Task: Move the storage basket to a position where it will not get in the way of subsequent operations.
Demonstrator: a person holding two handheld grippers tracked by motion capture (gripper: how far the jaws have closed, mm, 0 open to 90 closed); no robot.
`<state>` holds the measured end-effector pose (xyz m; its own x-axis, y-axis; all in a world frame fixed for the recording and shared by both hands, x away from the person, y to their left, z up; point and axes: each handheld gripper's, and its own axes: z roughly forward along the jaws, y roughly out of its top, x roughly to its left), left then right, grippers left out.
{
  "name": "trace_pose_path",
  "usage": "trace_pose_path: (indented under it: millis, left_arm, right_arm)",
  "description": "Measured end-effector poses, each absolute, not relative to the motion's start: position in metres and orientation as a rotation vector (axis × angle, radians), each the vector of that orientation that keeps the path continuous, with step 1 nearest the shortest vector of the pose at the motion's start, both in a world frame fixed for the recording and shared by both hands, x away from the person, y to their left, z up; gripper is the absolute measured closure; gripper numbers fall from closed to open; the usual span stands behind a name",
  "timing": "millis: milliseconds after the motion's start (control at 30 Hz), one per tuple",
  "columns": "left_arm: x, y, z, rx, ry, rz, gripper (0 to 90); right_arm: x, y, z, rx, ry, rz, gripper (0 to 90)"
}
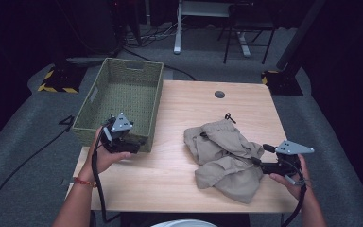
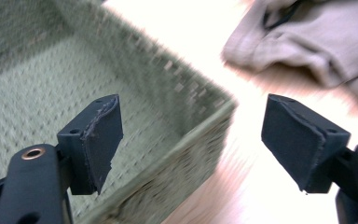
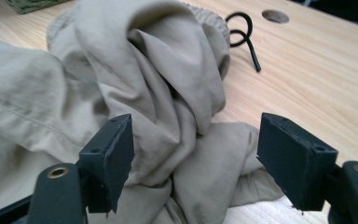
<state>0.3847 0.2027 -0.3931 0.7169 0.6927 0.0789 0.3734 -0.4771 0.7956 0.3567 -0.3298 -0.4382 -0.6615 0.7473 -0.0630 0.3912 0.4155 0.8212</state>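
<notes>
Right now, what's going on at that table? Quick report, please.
Left gripper open at the green basket corner. Right gripper open, jaws at the crumpled tan garment, not clamped. Nothing blocking.

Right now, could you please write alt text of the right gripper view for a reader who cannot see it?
A crumpled beige garment lies on a light wooden table, and the right claw points at it with its two black jaws open, folds of cloth showing between them. Behind the garment, a black drawstring curls on the table near a round hole.
</notes>
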Motion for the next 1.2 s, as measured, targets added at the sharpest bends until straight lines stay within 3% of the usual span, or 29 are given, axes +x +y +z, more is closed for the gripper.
trace_pose_path:
  millis: [267, 567, 733, 967, 1100, 1200]
  left_arm:
    - [0.357, 0.154, -0.389, 2.112, 0.624, 0.432, 20.4]
    - [0.342, 0.061, -0.446, 2.241, 0.445, 0.169, 20.7]
    - [0.340, 0.025, -0.470, 2.335, 0.403, 0.190, 21.8]
    - [0.357, 0.038, -0.488, 2.426, 0.458, 0.204, 61.5]
    - [0.359, 0.048, -0.484, 2.461, 0.488, 0.250, 81.0]
    - [0.360, 0.053, -0.480, 2.461, 0.493, 0.257, 84.1]
  right_arm:
    - [0.375, -0.325, -0.468, 1.026, 2.380, 1.066, 27.2]
    - [0.385, -0.296, -0.483, 1.023, 2.438, 1.088, 27.4]
    - [0.385, -0.274, -0.485, 0.983, 2.445, 1.085, 30.3]
    - [0.378, -0.267, -0.480, 0.850, 2.459, 1.119, 73.2]
    - [0.375, -0.271, -0.470, 0.824, 2.409, 1.178, 79.4]
    - [0.372, -0.273, -0.462, 0.814, 2.369, 1.220, 80.6]
